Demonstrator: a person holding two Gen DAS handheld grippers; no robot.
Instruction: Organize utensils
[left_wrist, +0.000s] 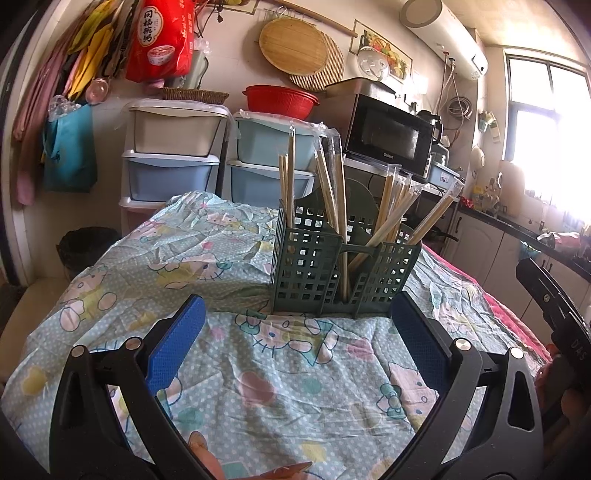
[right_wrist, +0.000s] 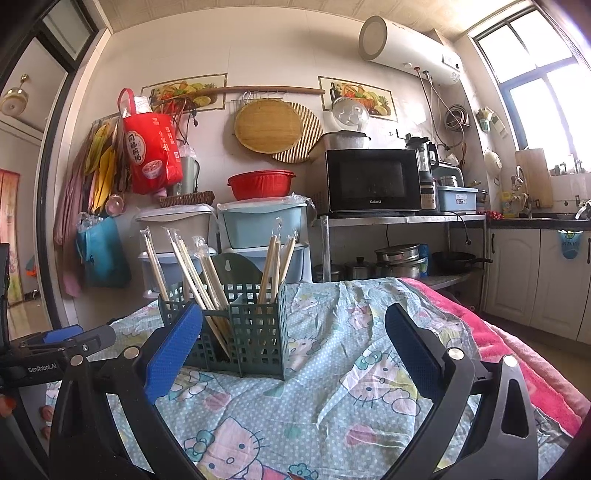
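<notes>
Chopsticks (left_wrist: 328, 192) upright in green caddy (right_wrist: 255, 332) | microwave (right_wrist: 373, 181) behind | cloth-covered table (left_wrist: 258, 387)

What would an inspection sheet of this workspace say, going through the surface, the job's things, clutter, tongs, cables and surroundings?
Surface: table under a wrinkled cartoon-cat cloth, pink blanket at its right edge.
Job's things: green caddy standing upright, wrapped chopsticks leaning inside its compartments.
Clutter: nothing seen on the cloth besides the caddy.
Tongs: left tongs open, empty; right tongs open, empty.
Cables: a cord dangles off the microwave shelf.
Surroundings: microwave, red basin, storage drawers, water heater, window.
</notes>
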